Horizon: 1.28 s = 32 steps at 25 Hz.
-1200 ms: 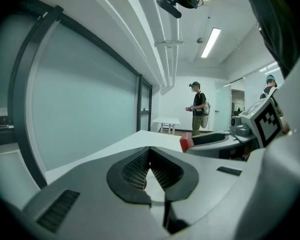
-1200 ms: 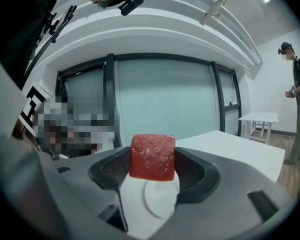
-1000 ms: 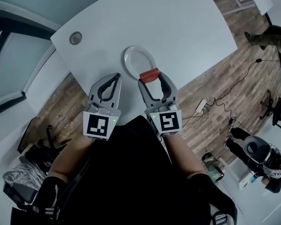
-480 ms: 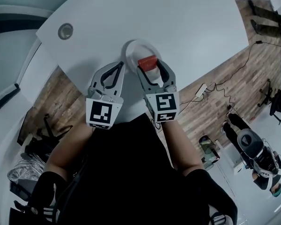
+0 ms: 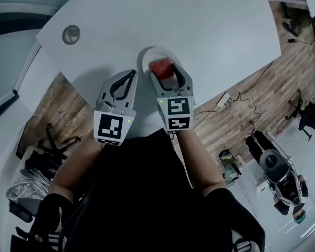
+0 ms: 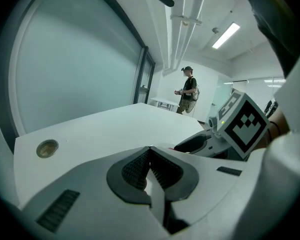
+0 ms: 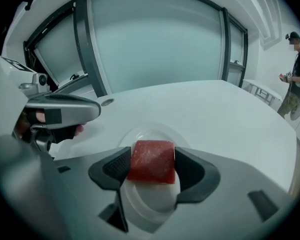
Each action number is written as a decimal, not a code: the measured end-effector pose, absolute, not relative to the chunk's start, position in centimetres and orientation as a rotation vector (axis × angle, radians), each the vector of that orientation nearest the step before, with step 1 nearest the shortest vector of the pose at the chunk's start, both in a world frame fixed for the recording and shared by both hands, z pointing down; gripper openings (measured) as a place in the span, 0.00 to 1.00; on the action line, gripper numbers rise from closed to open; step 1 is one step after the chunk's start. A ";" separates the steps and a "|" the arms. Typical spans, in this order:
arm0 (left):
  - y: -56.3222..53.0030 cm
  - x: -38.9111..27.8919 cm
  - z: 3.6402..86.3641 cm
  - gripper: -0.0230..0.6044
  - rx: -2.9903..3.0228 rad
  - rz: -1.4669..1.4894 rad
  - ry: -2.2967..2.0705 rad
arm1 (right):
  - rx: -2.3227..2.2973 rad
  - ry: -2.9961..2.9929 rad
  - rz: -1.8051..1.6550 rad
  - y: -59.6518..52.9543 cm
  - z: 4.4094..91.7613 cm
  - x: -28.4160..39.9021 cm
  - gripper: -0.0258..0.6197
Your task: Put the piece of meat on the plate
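A red block of meat [image 7: 151,161] is clamped between the pads of my right gripper [image 7: 151,165], which is shut on it. It hangs over the clear round plate [image 7: 149,199] on the white table. From the head view the meat [image 5: 161,69] covers most of the plate [image 5: 146,55], with my right gripper [image 5: 163,70] above it. My left gripper [image 5: 130,76] hovers beside the plate's left side, shut with nothing held. In the left gripper view its jaws [image 6: 150,170] meet tip to tip.
A round metal grommet [image 5: 71,34] sits in the white table [image 5: 199,20] at the far left. The table's near edge runs under both grippers, with wood floor and cables beyond. A person [image 6: 188,89] stands far off at the room's end.
My right gripper has carried the meat forward and left from the plate's near rim to over its middle. The left gripper has held its place beside it.
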<state>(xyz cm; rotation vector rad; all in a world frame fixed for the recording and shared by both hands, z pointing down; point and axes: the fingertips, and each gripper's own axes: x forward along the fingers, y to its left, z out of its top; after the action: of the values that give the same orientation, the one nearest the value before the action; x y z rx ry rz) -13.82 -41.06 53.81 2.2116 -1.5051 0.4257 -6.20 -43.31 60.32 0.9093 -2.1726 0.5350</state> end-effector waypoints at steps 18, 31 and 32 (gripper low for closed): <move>-38.0 -10.4 43.4 0.04 2.415 0.381 -1.665 | 1.161 -2.590 0.332 -40.5 43.9 -4.2 0.05; -34.0 -7.4 33.5 0.04 2.481 0.178 -1.900 | 1.117 -2.910 0.058 -35.7 33.0 -2.2 0.04; -33.6 -7.2 33.1 0.04 2.479 0.164 -1.912 | 1.110 -2.919 0.041 -35.3 32.7 -2.0 0.04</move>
<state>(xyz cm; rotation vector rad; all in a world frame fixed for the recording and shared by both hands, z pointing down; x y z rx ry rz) -7.16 -33.59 33.10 2.4795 -1.9116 0.1636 -2.02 -35.27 32.70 1.1103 -2.9193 0.0414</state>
